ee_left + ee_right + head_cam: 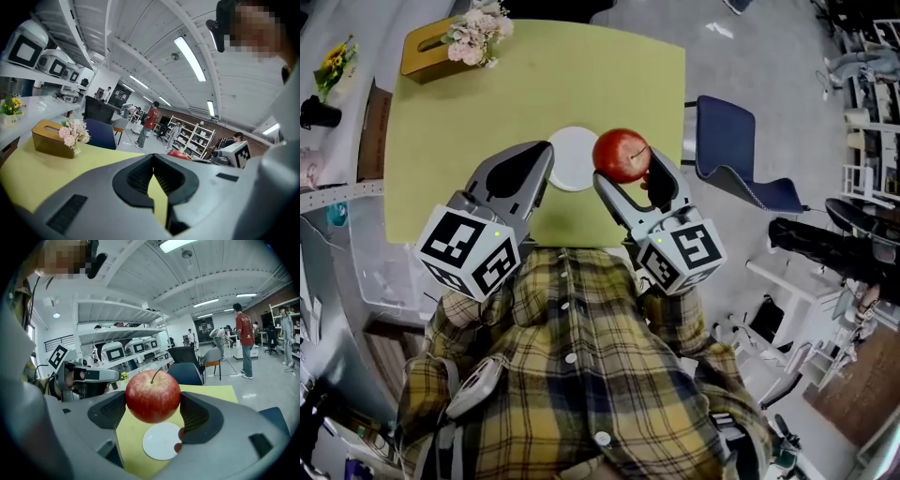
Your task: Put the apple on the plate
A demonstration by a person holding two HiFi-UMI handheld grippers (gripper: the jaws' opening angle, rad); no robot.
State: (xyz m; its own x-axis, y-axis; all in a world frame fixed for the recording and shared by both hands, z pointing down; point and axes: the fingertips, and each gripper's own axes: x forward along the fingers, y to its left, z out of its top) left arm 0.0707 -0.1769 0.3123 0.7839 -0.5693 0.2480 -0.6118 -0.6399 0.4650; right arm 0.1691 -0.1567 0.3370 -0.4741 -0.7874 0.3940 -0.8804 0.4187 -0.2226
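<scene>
A red apple (622, 155) with a stem is held in the air, my right gripper (625, 169) shut on it. In the right gripper view the apple (153, 396) fills the gap between the jaws, above the white plate (162, 441). The plate (572, 157) lies on the yellow-green table (487, 112), just left of the apple in the head view. My left gripper (546, 157) hangs over the plate's left edge, its jaws closed with nothing between them (153, 171).
A tan tissue box (427, 45) and pink flowers (476, 37) stand at the table's far left corner. A blue chair (733, 155) stands beside the table's right edge. Shelves and clutter line the left side; people stand far off in the room.
</scene>
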